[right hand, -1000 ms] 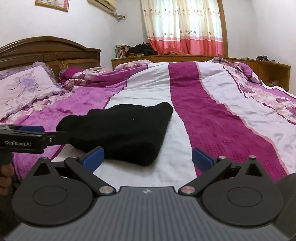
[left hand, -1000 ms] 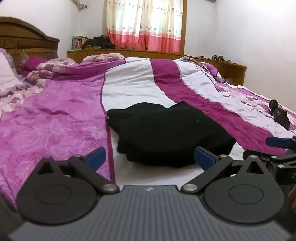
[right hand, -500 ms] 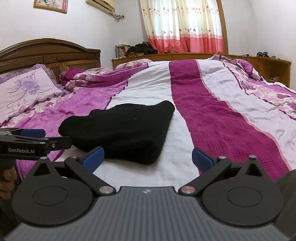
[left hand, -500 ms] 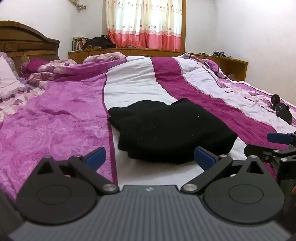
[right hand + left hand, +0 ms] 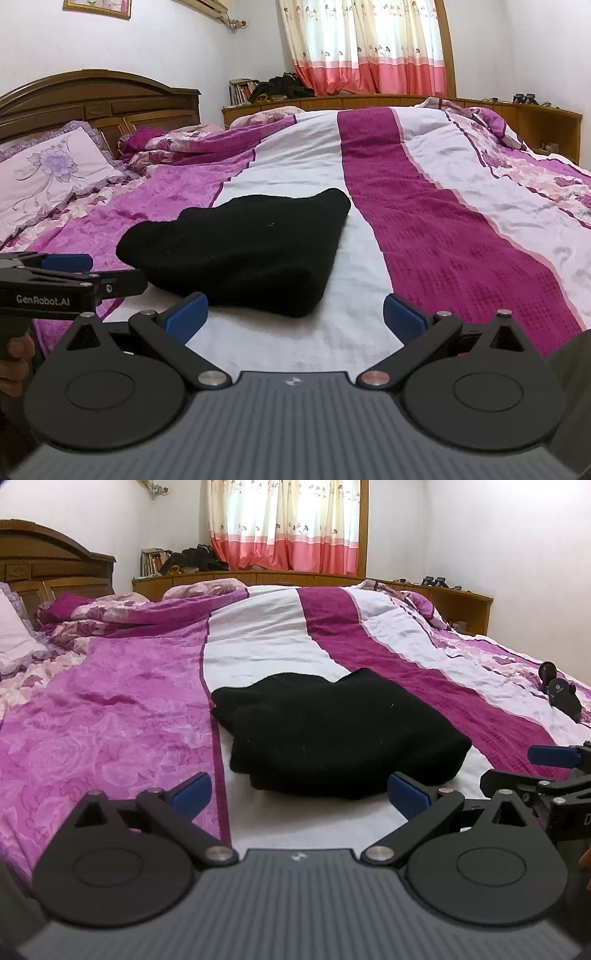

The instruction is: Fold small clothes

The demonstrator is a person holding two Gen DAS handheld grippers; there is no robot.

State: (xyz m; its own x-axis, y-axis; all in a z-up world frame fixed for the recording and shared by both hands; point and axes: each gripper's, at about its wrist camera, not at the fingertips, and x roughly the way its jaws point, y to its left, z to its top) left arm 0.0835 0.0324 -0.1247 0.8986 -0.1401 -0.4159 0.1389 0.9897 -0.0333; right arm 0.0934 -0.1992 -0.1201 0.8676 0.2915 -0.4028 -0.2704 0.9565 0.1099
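We see a big bed with a purple, white and pink striped quilt (image 5: 258, 646). On the white stripe of the quilt lies a black, soft, folded cloth (image 5: 332, 734). It looks thick, like it is in layers, and its near edge is round and puffy.

The cloth lies straight ahead of both tools, near them but not touching. It is stretched across the bed from side to side, and it gets thinner toward the far end.

Our left black tool with blue tips (image 5: 299, 794) is spread wide and holds nothing. The cloth sits right in front of its gap. Our right black tool with blue tips (image 5: 295, 314) is spread wide too and holds nothing. From it, the cloth lies ahead and a bit to the left.

We think the left tool is a little nearer to the cloth's near edge. The right tool faces the thick corner on the right.

A small black gadget (image 5: 559, 696) lies far off on the right side of the bed.
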